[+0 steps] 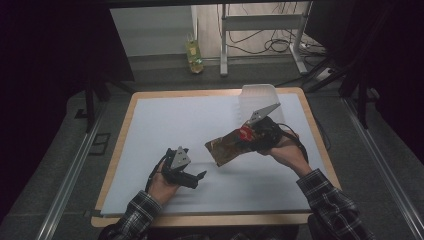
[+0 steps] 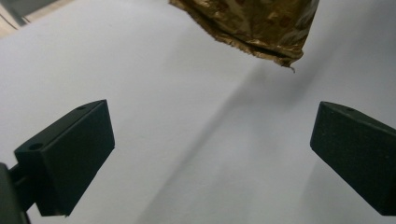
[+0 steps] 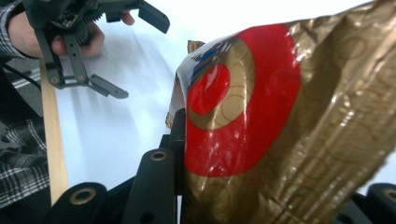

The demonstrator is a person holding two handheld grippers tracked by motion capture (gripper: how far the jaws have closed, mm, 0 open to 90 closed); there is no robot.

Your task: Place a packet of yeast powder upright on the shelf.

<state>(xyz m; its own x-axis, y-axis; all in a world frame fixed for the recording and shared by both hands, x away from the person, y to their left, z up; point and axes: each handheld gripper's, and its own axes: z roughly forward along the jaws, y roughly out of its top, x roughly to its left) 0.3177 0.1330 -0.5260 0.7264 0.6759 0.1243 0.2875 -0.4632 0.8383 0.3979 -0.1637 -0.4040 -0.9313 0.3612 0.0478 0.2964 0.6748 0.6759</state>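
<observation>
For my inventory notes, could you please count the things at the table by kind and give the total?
Gold foil packet: 1, lifted off the table, clamped by the right gripper.
Handheld grippers: 2; the left gripper is open with nothing between its jaws.
Clear plastic sheet: 1, at the table's far edge.
Total: 4

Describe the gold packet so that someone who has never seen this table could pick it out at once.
Start at the white sheet covering the wooden table, then look right of its middle, where the right claw is clamped on one end of a crinkled packet held clear above the sheet. It is shiny gold foil with a red ring printed near the gripped end, the one colourful thing against the white sheet.
</observation>
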